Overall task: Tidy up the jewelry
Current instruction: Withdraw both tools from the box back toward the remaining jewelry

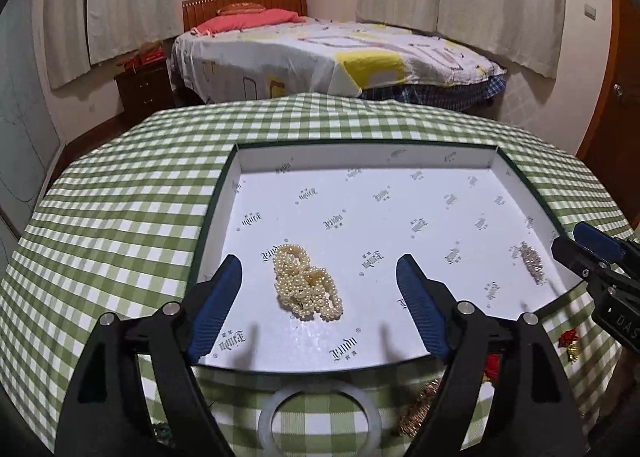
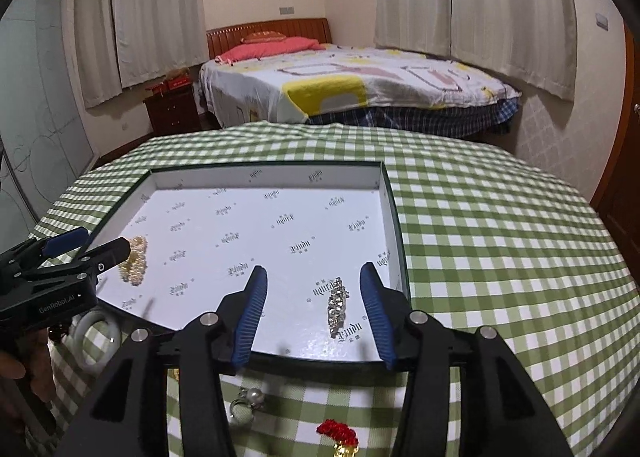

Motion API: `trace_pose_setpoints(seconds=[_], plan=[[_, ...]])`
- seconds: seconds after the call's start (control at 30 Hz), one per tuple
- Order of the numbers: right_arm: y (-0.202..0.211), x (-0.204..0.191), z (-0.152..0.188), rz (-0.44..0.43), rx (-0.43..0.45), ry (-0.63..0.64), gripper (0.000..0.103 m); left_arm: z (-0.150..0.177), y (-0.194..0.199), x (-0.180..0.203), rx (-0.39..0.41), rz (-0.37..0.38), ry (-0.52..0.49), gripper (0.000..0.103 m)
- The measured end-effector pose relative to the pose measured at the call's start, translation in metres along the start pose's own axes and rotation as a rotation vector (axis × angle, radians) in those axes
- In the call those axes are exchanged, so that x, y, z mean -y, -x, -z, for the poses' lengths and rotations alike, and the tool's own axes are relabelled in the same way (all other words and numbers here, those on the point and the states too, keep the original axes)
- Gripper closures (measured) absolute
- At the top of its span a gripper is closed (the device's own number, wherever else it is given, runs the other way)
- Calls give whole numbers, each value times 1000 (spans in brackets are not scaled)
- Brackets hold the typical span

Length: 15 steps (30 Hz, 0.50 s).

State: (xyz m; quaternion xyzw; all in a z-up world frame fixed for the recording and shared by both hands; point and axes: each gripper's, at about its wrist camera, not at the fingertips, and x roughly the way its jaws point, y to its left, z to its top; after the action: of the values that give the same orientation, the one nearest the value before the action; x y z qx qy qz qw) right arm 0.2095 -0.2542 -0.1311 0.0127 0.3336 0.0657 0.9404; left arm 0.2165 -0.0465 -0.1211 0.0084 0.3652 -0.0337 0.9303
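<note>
A shallow white box (image 1: 400,155) with a dark green rim lies on the checked tablecloth; it also shows in the right wrist view (image 2: 390,213). A heap of pearl strands (image 1: 306,283) lies in it, between the tips of my open, empty left gripper (image 1: 319,269). A rhinestone piece (image 2: 337,303) lies in the box near its right wall, between the tips of my open, empty right gripper (image 2: 314,277). In front of the box lie a white bangle (image 1: 318,417), a pearl ring (image 2: 250,399), a red and gold brooch (image 2: 340,435) and a gold piece (image 1: 418,407).
The table has a green and white checked cloth (image 2: 500,249). A bed (image 1: 320,57) stands behind the table, a dark nightstand (image 1: 144,87) to its left. Curtains cover the walls. A wooden door (image 2: 624,193) is at the far right.
</note>
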Motion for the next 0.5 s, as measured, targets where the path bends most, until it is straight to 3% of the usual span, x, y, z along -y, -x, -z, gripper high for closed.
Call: trace_pose_setpoints(seconds=[0.37, 0.5], plan=[[41, -5, 10, 15, 75, 8, 49, 10, 53, 1, 93, -3, 23, 24], [58, -4, 23, 23, 107, 6, 45, 21, 73, 2, 144, -20, 17, 19]])
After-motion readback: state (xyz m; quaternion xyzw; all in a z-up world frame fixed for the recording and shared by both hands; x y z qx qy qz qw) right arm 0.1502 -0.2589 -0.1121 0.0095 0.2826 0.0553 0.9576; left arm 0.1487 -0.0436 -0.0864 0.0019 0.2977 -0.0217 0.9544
